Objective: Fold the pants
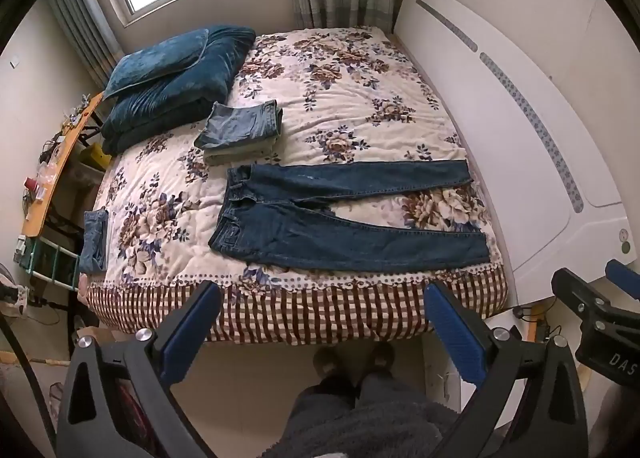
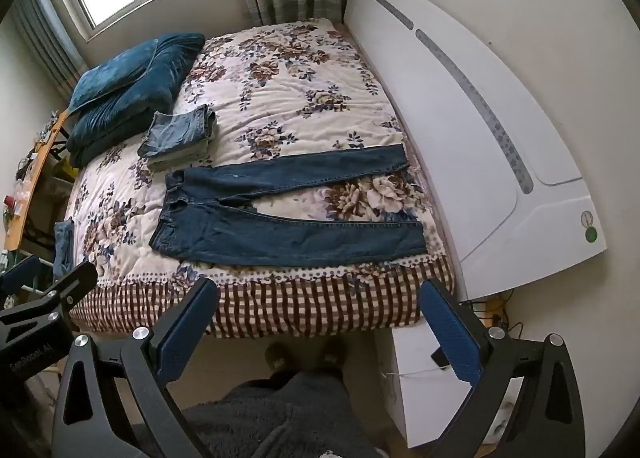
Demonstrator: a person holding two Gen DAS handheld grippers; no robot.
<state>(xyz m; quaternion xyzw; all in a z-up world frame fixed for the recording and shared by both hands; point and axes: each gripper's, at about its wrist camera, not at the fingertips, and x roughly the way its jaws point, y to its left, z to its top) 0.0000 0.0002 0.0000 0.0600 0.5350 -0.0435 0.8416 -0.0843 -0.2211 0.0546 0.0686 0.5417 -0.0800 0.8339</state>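
A pair of dark blue jeans (image 1: pixel 320 225) lies flat and spread out on the floral bed cover, waist to the left, both legs stretched right toward the headboard; it also shows in the right wrist view (image 2: pixel 256 225). My left gripper (image 1: pixel 322 322) is open and empty, held above the floor in front of the bed's near edge. My right gripper (image 2: pixel 318 318) is open and empty too, at the same distance from the bed. The right gripper's body shows at the right edge of the left wrist view.
A stack of folded jeans (image 1: pixel 240 129) lies behind the spread pair. A blue quilt and pillow (image 1: pixel 172 81) sit at the far left. Another folded denim piece (image 1: pixel 95 242) lies at the bed's left edge. A white headboard (image 1: pixel 520 137) stands right. A cluttered shelf (image 1: pixel 52 177) stands left.
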